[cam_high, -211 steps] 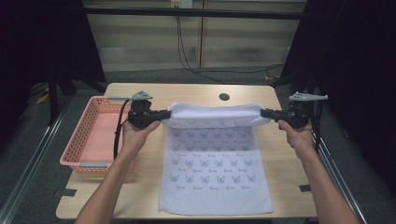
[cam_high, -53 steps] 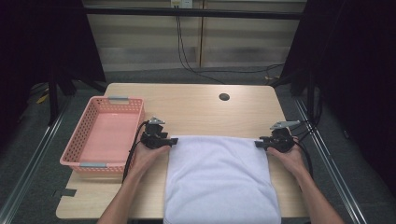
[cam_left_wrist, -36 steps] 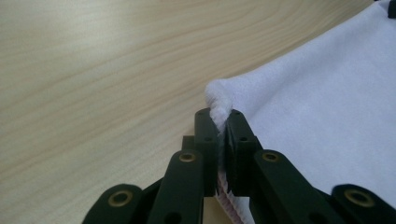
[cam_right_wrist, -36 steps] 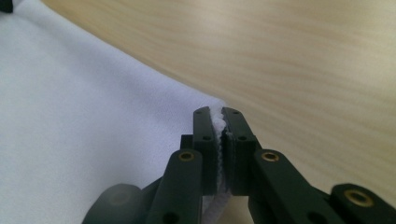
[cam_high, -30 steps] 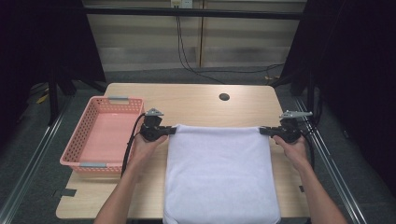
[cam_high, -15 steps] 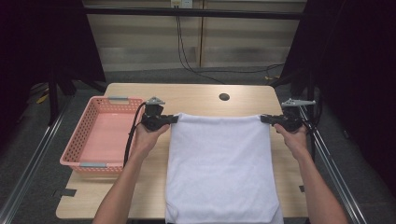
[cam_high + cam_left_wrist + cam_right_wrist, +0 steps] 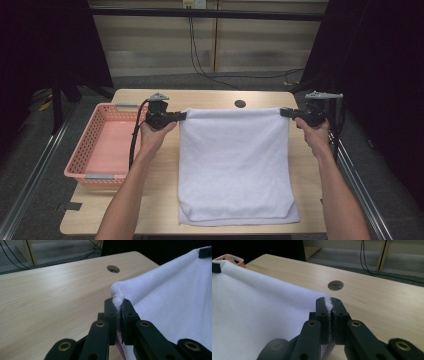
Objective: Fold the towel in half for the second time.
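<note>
A white towel point(image 7: 235, 165) is stretched between my two grippers, its far edge lifted off the wooden table point(image 7: 165, 200) and its near part lying folded on the tabletop. My left gripper point(image 7: 184, 116) is shut on the towel's far left corner point(image 7: 117, 293); the cloth is pinched between the black jaws. My right gripper point(image 7: 283, 112) is shut on the far right corner point(image 7: 328, 301) in the same way. In the left gripper view the towel point(image 7: 175, 302) slopes away to the right; in the right gripper view the towel point(image 7: 262, 315) slopes away to the left.
A pink plastic basket point(image 7: 82, 155) stands on the table's left side, beside my left forearm. A round cable hole point(image 7: 240, 104) lies in the tabletop just beyond the towel's raised edge. Dark floor and rails surround the table.
Both grippers have risen and moved away from the person, lifting the towel's far edge off the table and pulling it taut. The patterned side seen earliest is now folded inside.
</note>
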Tool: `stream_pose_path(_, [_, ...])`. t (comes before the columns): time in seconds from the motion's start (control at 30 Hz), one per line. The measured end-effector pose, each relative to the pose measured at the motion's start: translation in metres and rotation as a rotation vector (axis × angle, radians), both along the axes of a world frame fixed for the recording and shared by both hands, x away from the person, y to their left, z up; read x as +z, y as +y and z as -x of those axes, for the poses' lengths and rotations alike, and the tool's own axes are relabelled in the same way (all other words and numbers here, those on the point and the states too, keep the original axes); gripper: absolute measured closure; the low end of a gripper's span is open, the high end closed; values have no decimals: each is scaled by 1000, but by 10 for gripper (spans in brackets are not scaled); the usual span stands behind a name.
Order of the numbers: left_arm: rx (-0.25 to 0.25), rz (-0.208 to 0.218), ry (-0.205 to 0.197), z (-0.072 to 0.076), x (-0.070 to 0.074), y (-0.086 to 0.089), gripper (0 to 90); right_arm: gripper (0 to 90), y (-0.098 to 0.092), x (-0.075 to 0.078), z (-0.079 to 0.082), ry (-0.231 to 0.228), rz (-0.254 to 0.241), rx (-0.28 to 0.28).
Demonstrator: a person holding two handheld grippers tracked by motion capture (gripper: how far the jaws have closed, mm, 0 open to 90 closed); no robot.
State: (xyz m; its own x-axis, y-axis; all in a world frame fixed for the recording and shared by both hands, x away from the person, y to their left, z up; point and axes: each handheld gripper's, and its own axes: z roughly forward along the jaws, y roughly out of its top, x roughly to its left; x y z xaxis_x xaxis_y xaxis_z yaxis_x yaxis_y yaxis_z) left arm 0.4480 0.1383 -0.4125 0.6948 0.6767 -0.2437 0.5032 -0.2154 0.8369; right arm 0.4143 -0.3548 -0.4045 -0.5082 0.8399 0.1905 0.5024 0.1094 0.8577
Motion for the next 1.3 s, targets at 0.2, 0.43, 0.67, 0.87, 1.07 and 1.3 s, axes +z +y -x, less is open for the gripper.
stream_pose_path(0.2, [-29, 3, -28, 17, 7, 3, 855, 862, 5, 4, 10, -15, 14, 35])
stream_pose_path(0.43, [-49, 9, -47, 44, 10, 7, 855, 862, 1, 13, 40, -27, 17, 87])
stream_pose_path(0.67, [-89, 17, -72, 70, 20, 10, 855, 862, -1, 21, 67, -33, 28, 120])
stream_pose_path(0.87, [-125, -14, -73, 100, 18, 14, 855, 862, 0, 26, 101, -53, 16, 169])
stream_pose_path(1.07, [-155, -8, -48, 125, 3, 21, 854, 861, 2, 12, 132, -32, -9, 196])
stream_pose_path(1.3, [-186, -4, -10, 153, -16, 25, 852, 860, -1, -12, 168, 13, -9, 226])
